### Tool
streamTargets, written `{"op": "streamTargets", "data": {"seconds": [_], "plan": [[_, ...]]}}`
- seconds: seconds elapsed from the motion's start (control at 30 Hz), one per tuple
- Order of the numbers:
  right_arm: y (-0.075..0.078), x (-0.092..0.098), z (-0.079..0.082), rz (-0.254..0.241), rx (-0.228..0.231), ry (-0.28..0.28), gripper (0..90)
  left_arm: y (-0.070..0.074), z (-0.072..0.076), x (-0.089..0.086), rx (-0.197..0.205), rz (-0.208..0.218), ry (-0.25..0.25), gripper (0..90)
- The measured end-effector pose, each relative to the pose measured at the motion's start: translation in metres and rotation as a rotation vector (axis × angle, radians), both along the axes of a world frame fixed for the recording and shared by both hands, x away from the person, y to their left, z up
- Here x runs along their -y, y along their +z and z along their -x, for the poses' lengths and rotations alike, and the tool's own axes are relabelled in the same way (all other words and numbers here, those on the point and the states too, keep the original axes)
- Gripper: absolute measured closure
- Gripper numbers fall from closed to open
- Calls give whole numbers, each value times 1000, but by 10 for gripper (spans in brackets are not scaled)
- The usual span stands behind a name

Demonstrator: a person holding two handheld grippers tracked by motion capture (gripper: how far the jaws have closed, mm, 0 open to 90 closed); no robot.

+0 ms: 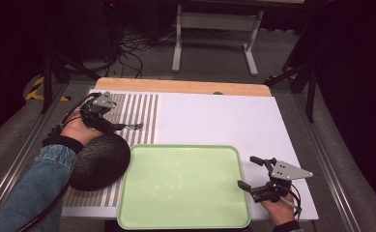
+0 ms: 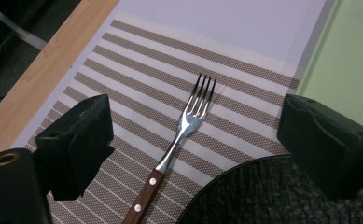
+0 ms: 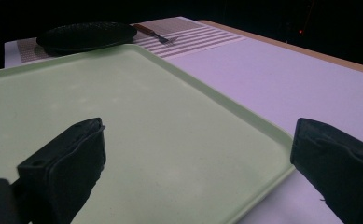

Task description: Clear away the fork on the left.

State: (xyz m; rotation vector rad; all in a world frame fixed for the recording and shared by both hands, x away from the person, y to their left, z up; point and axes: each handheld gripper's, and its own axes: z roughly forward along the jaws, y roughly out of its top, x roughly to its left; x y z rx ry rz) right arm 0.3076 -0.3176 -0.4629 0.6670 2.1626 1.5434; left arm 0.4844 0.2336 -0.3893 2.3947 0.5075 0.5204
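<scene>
Fork [image 2: 184,130] between open left claw [image 2: 193,140]

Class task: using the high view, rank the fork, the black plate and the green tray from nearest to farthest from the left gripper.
1. Fork: on the striped placemat, just ahead of the left gripper and its open jaws.
2. Black plate: right beside the person's left hand, towards the near edge.
3. Green tray: farther right, at the table's middle.

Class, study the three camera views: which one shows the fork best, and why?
The left gripper view: the fork lies large and sharp on the striped placemat, tines and riveted wooden handle clear. The high view shows it small beside the left hand; the right gripper view shows it tiny and distant.
</scene>
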Motion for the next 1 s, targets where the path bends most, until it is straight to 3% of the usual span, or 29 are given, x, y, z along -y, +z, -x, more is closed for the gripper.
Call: {"op": "streamTargets", "data": {"seconds": [0.2, 0.43, 0.6, 0.77, 0.87, 1.0], "plan": [[0, 0, 0, 1, 1, -2, 41, -6, -10, -5, -35, 22, 8, 142], [0, 1, 1, -1, 3, -1, 41, -13, -21, -16, -64, 66, 55, 158], [0, 2, 1, -2, 1, -2, 41, -21, -25, -18, -70, 9, 64, 187], [-1, 1, 1, 0, 0, -1, 41, -29, -32, -19, -101, -7, 76, 206], [0, 1, 1, -2, 3, 1, 41, -35, -35, -19, -126, 5, 91, 206], [0, 2, 1, -4, 3, 5, 41, -43, -39, -17, -158, -21, 100, 207]]}}
